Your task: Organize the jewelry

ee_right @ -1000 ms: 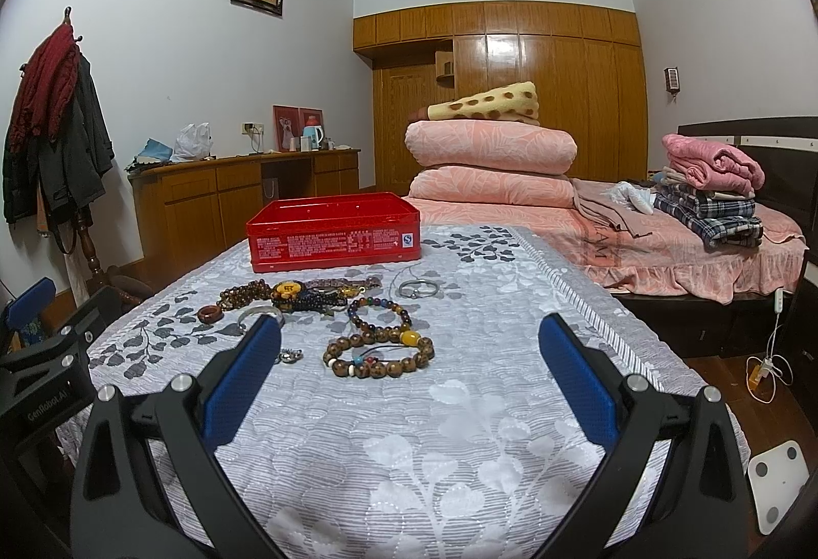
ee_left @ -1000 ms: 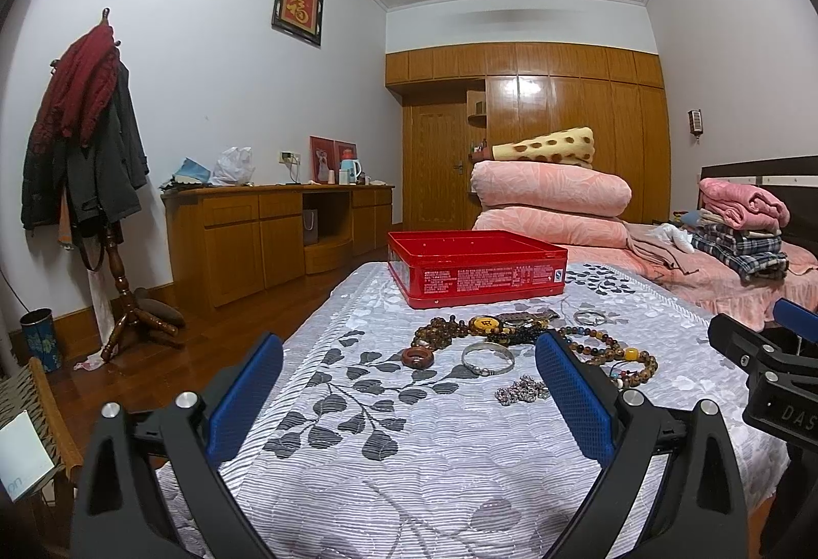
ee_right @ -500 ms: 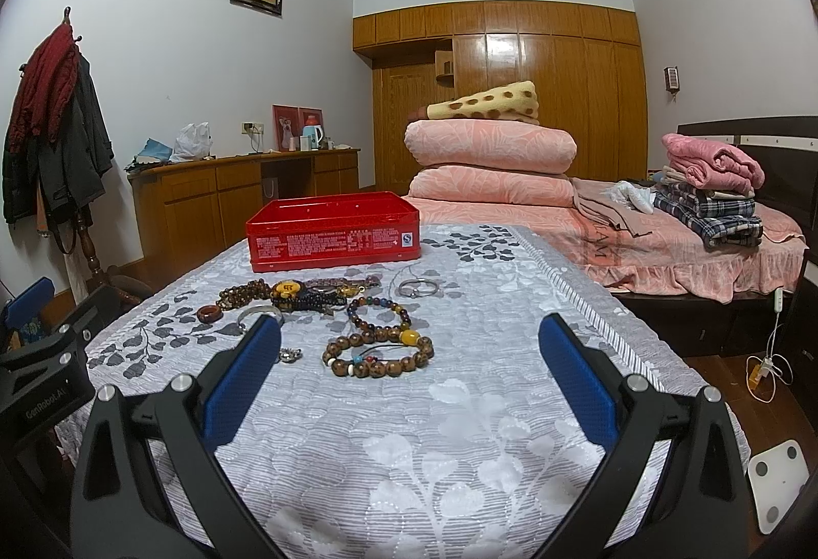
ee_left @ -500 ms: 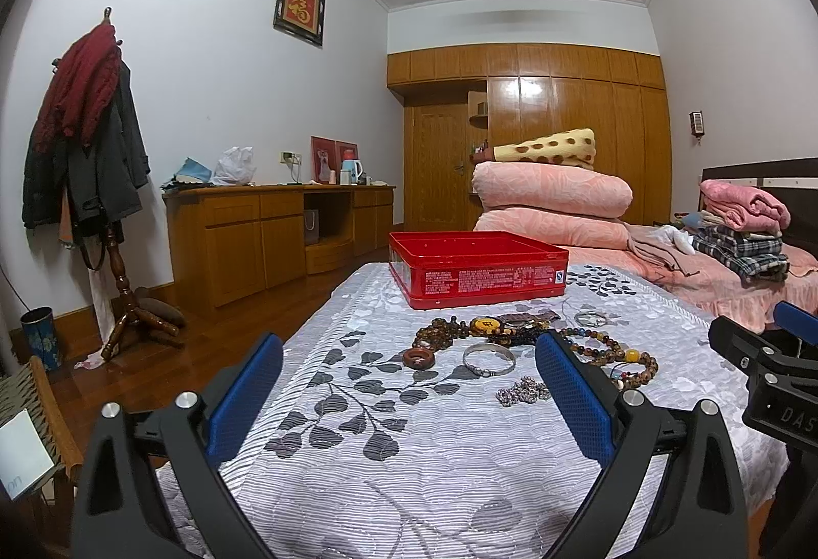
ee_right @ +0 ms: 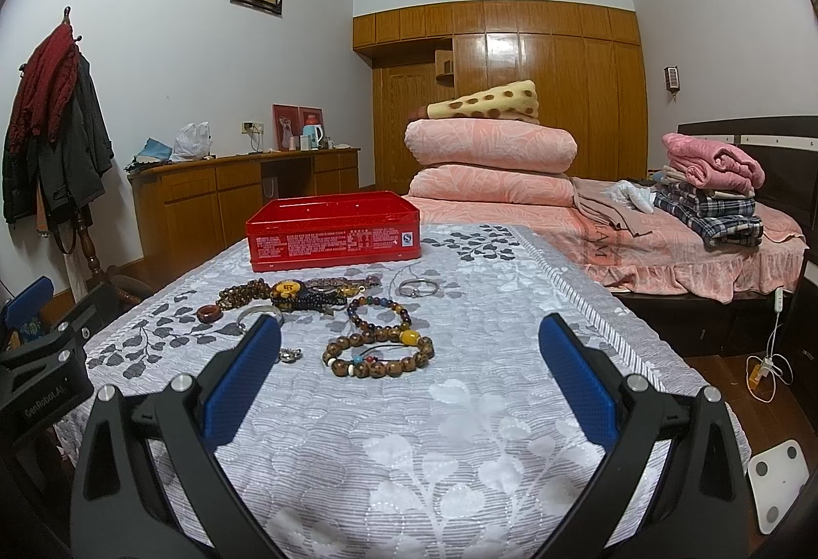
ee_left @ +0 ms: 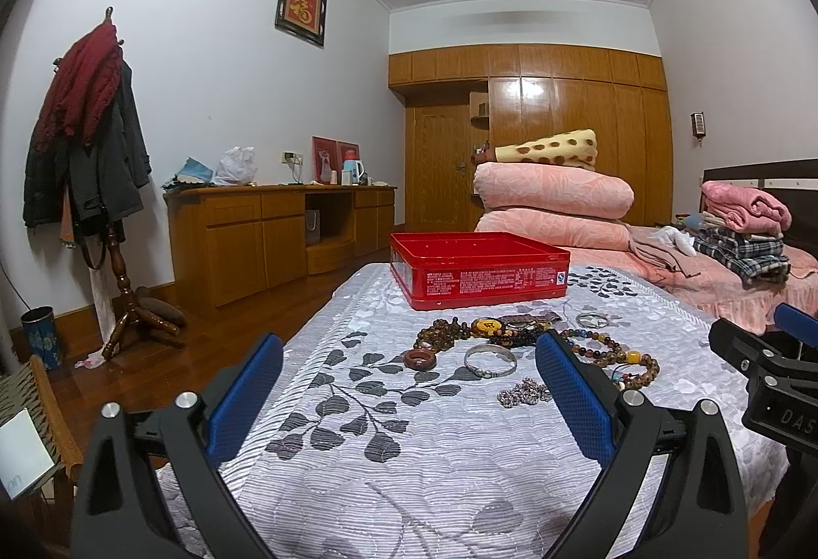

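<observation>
Bedspread (ee_right: pixel 460 446) first: on it the open red tin (ee_right: pixel 332 242), and just this side of it the loose jewelry (ee_right: pixel 358 319), none boxed yet. My left claw (ee_left: pixel 409 400) and right claw (ee_right: pixel 409 385) both gape, holding nothing. Next, I judge, comes pinching the nearest wooden bracelet (ee_right: pixel 378 354).

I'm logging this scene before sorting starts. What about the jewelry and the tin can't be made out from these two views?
- Red tin: its inside is hidden in both views by its own near wall.
- Silver bangle: partly covered in the right wrist view by the right gripper finger.
- Tangled dark pile: pieces overlap, so a count is impossible.
- Tin label print: too small to read.
</observation>
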Tool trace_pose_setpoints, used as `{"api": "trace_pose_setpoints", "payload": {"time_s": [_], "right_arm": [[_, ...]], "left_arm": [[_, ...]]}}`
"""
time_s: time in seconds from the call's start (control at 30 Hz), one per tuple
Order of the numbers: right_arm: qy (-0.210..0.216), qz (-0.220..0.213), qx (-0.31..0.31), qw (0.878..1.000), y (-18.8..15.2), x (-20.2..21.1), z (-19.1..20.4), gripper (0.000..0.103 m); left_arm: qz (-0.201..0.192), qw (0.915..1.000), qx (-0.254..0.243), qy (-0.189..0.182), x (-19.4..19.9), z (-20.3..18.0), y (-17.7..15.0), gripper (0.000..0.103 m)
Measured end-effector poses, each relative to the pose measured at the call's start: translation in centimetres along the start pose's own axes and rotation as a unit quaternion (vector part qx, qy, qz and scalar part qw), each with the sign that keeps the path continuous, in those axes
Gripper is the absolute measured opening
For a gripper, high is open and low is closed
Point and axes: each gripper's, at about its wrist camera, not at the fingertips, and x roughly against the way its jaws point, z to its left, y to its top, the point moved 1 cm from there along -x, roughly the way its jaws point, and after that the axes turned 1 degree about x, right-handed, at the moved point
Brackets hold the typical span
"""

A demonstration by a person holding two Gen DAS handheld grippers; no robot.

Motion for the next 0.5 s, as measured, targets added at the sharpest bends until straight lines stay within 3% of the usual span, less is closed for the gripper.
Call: {"api": "trace_pose_setpoints", "payload": {"time_s": [0.5], "right_arm": [[0.000,0.001,0.000,1.000,-0.08,-0.14,-0.03,0.098]], "left_arm": [[0.000,1.0000,0.001,0.000,-0.01,0.00,0.00,0.097]]}}
